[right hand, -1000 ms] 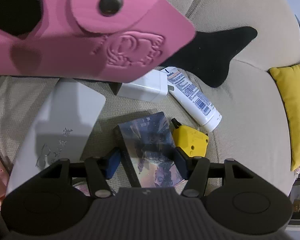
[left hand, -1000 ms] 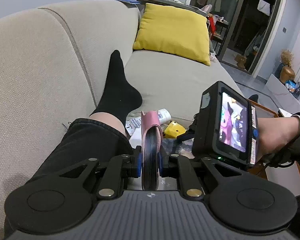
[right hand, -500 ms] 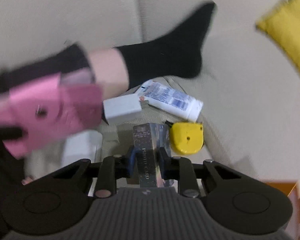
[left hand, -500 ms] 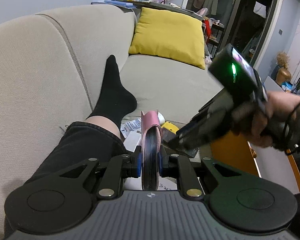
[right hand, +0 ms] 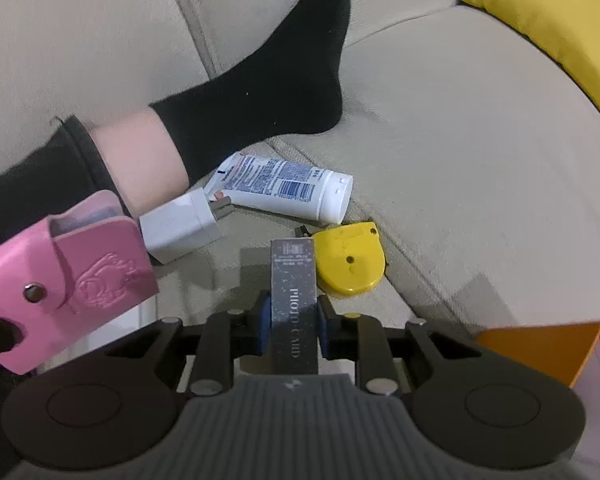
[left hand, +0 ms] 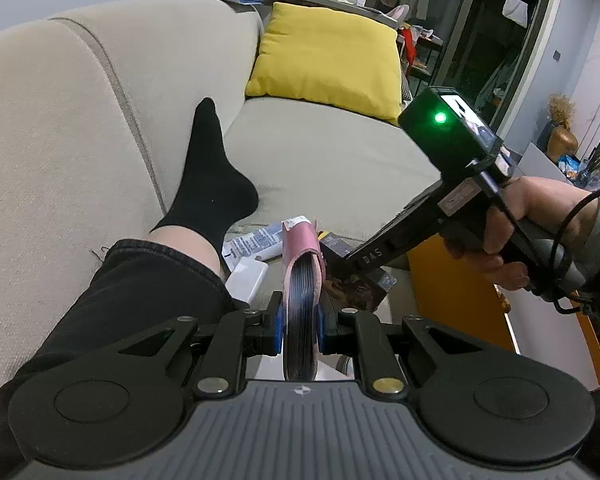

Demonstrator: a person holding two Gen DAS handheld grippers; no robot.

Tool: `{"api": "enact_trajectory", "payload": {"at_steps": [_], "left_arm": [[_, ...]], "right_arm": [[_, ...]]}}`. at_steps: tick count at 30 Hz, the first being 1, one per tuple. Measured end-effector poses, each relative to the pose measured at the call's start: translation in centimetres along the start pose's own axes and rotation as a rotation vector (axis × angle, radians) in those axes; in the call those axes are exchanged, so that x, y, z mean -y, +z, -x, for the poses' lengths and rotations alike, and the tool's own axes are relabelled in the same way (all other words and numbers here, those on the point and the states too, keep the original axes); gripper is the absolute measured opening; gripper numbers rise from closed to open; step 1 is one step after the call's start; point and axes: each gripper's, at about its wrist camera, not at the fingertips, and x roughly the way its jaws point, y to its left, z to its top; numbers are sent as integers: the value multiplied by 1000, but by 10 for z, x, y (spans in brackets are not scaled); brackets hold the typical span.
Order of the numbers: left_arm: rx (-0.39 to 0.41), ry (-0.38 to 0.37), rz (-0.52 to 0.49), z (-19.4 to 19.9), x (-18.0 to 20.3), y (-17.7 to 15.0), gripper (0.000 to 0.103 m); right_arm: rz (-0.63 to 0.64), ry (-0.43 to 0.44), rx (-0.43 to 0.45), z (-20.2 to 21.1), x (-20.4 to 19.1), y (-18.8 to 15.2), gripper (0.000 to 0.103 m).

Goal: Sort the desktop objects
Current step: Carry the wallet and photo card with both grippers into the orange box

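Note:
My left gripper (left hand: 299, 320) is shut on a pink snap-flap card wallet (left hand: 300, 248), held edge-on above the sofa seat; the same wallet (right hand: 68, 276) shows at the left of the right wrist view. My right gripper (right hand: 293, 320) is shut on a slim dark card box (right hand: 293, 280), standing on edge between the blue pads and lifted off the cushion. Below it lie a white charger plug (right hand: 180, 228), a white tube (right hand: 284, 188) and a yellow tape measure (right hand: 348, 260). In the left wrist view a hand holds the right gripper body (left hand: 440, 200) beside the wallet.
A person's leg in a black sock (right hand: 268, 80) lies along the beige sofa (right hand: 460, 140), close to the small items. A yellow cushion (left hand: 328, 56) leans at the sofa's far end. An orange box (right hand: 540, 348) stands at the lower right.
My right gripper closed on the dark box, rolled it up onto its edge and lifted it off the seat. The left gripper kept still with the pink wallet.

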Motion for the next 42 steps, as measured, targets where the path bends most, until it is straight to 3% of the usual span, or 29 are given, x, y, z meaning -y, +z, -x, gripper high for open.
{"api": "enact_trajectory", "payload": {"at_steps": [9,14,18,23,29,34,38,42], "left_arm": [[95,-49,-67,20,38,16,17],[166,-134,-129,28,82,29,17],[179,-213,-178,20,125,38,17],[159,-290,-244,-8,177,40,17],[83,-279,-345,-64,229,32,17],[-37,-243,-321,-111,244,34,17],[-71,-212,-323,-132,254,27,17],[-124,-192,-325,-152,257,23,17]], "right_arm": [[-120,81,191,106,27,-28,24],[-219,27,290,170,58,-67,24],[-324,-49,313,198,91,-106,24],[-503,-118,260,193,136,-151,24],[-690,-110,182,168,179,-183,24],[-754,-102,126,146,199,-179,24],[-797,-80,62,122,210,-172,24],[-792,-113,9,103,214,-164,24]]}}
